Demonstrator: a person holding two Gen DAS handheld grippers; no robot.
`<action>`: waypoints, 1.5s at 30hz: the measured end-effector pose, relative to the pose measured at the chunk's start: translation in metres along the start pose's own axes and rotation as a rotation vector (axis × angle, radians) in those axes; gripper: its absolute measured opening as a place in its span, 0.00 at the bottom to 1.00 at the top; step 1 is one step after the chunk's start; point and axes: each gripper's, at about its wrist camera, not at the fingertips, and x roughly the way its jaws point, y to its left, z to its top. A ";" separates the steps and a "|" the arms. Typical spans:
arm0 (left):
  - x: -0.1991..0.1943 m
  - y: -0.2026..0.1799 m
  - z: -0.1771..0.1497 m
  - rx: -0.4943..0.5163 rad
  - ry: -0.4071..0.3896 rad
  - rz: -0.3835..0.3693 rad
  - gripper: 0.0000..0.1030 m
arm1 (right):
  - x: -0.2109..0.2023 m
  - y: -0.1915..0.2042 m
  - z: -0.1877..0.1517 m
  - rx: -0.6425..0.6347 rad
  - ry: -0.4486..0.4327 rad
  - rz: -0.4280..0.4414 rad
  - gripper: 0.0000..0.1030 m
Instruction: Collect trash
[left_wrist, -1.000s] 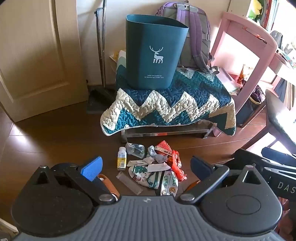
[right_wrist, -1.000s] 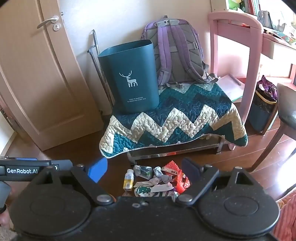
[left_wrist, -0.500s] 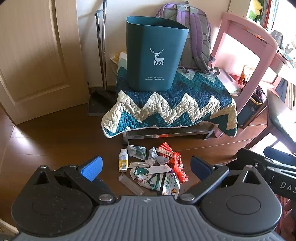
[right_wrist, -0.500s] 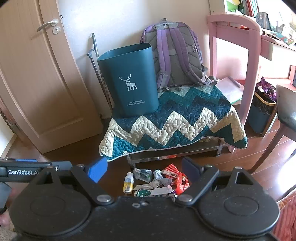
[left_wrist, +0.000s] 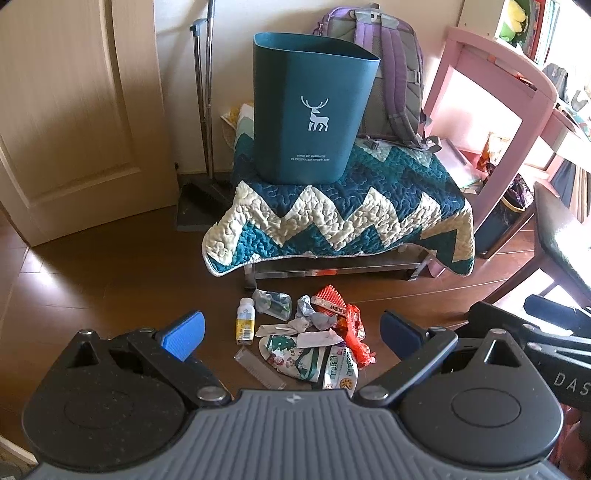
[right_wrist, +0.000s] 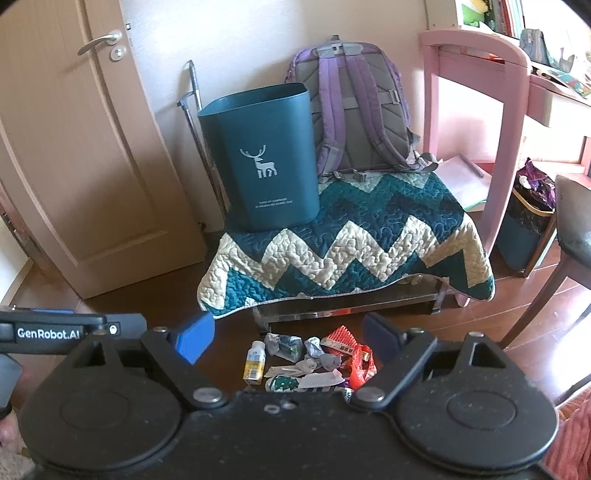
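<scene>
A pile of trash (left_wrist: 314, 339) lies on the wooden floor in front of a low bench: a small yellow bottle (left_wrist: 245, 320), crumpled wrappers, a red net wrapper (left_wrist: 330, 301) and printed snack bags (left_wrist: 314, 363). The pile also shows in the right wrist view (right_wrist: 314, 360). A teal bin with a white deer (left_wrist: 312, 107) stands on the quilted bench (left_wrist: 369, 206); it also shows in the right wrist view (right_wrist: 264, 155). My left gripper (left_wrist: 291, 330) is open and empty above the pile. My right gripper (right_wrist: 288, 336) is open and empty, higher and farther back.
A purple backpack (right_wrist: 354, 107) leans on the wall behind the bin. A door (right_wrist: 74, 147) is at the left, with a dustpan and broom handle (left_wrist: 201, 110) beside it. A pink desk (right_wrist: 480, 92), a small bin (right_wrist: 524, 229) and a dark chair (left_wrist: 561, 236) stand at the right.
Both grippers have drawn back and up from the trash pile, which now looks smaller and farther away. The jaws stay open.
</scene>
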 end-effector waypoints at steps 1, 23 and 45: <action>0.000 0.002 0.000 -0.005 0.003 -0.001 0.99 | 0.000 0.000 -0.001 0.001 0.000 0.000 0.85; -0.002 -0.003 -0.006 -0.012 0.008 -0.002 0.99 | 0.005 0.001 -0.005 0.001 0.016 0.008 0.85; -0.003 -0.003 -0.005 -0.013 0.009 -0.002 0.99 | 0.006 0.001 -0.005 -0.001 0.020 0.008 0.85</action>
